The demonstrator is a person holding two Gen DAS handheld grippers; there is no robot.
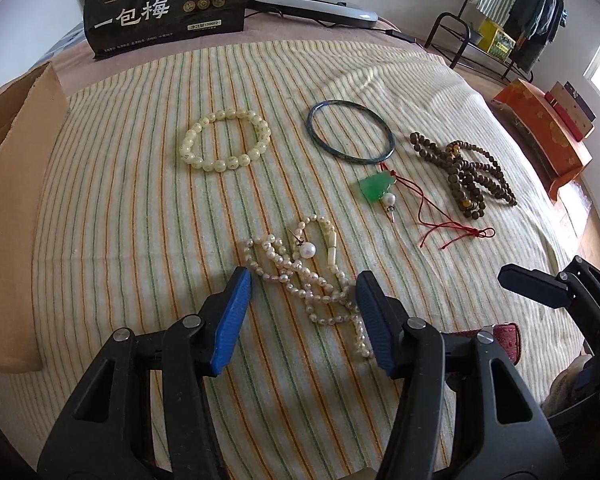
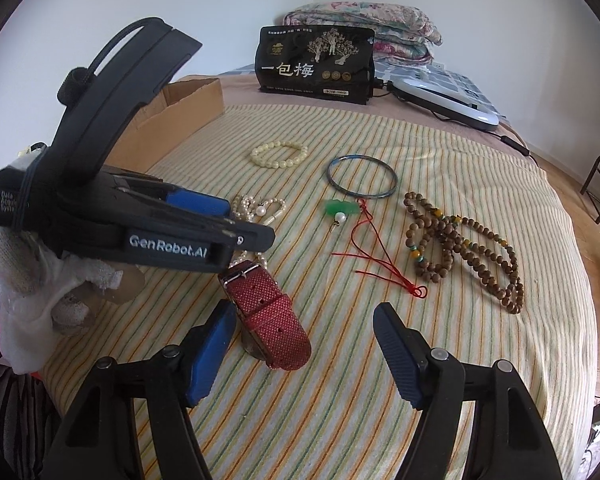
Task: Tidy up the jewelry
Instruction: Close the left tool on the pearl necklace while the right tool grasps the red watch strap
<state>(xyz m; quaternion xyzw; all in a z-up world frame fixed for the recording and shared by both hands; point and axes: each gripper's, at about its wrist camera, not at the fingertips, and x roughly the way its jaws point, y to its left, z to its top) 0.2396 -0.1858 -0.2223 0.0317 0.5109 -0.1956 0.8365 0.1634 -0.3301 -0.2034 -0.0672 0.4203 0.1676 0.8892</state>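
Jewelry lies on a striped cloth (image 1: 140, 200). My left gripper (image 1: 304, 312) is open, its jaws on either side of a tangled pearl necklace (image 1: 300, 276). Beyond lie a cream bead bracelet (image 1: 224, 140), a blue-green bangle (image 1: 350, 132), a green pendant on a red cord (image 1: 376, 188) and brown prayer beads (image 1: 464, 176). My right gripper (image 2: 304, 344) is open and empty, just above a red watch strap (image 2: 272, 320). The left gripper (image 2: 224, 220) shows in the right wrist view over the pearls (image 2: 256, 208).
A cardboard box (image 1: 16, 184) stands at the cloth's left edge. A black printed bag (image 1: 164, 4) and a grey device with a cable (image 1: 312, 4) lie at the back. An orange box (image 1: 540, 136) and a clothes rack (image 1: 512, 12) stand off to the right.
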